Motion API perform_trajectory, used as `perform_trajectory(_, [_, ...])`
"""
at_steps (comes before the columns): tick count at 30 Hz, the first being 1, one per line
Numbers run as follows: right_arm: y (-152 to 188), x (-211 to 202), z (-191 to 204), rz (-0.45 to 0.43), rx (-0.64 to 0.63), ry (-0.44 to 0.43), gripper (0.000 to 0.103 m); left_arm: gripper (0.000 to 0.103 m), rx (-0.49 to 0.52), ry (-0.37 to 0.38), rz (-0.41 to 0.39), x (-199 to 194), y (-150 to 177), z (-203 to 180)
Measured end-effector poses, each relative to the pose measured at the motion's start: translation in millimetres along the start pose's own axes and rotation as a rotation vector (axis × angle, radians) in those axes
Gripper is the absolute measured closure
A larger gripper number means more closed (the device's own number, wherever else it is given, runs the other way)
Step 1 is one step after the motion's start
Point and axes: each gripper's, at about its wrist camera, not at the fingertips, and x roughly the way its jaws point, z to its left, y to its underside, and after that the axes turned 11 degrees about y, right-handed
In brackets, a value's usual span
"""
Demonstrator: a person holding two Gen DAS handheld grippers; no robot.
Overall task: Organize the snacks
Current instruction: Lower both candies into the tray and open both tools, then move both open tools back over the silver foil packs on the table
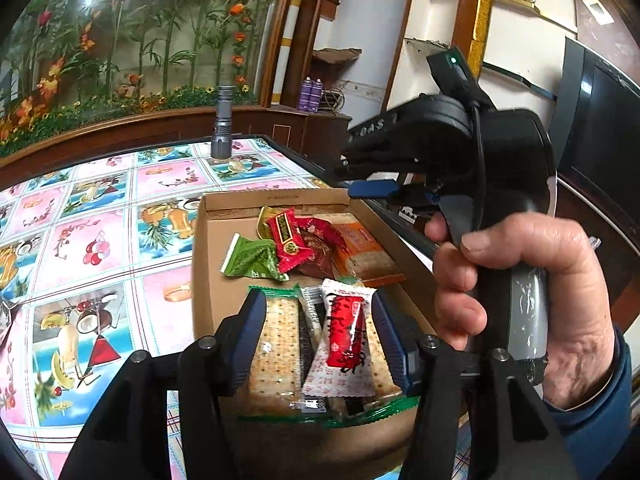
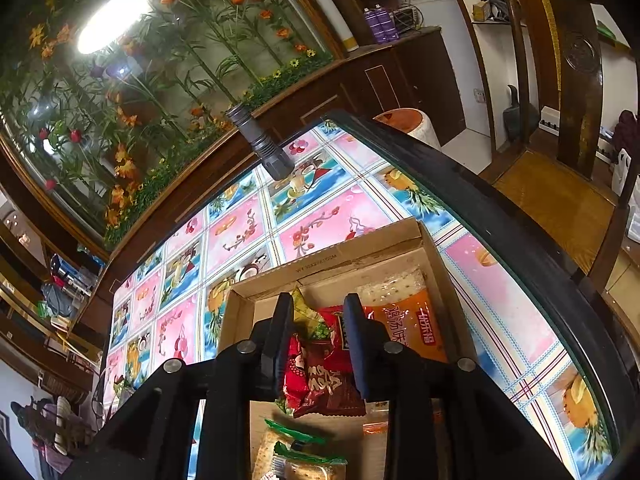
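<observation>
From the left wrist we see our left gripper point(image 1: 318, 330) with its jaws parted around cracker packs point(image 1: 276, 356) and a red-and-white candy point(image 1: 346, 340), all lying in the cardboard box point(image 1: 208, 248) on the patterned table point(image 1: 100, 240). From the right wrist, our right gripper point(image 2: 318, 340) stands narrow, flanking red snack packets point(image 2: 320, 376) in the box beside an orange pack point(image 2: 408, 328); whether its pads press them we cannot tell.
</observation>
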Motion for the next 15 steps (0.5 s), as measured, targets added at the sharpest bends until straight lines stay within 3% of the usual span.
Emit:
perform_trajectory(5, [0.3,-1.0,1.1,-0.002,-0.009,0.002,0.071,0.043,-0.018,-0.009,-0.019,-7.1,-3.2,7.2])
perform_trajectory(15, [6.5,-3.3,17.6,-0.021,-0.067,-0.032,0.06,0.041,-0.058,-0.056,-0.054,-27.9,-8.7,29.0])
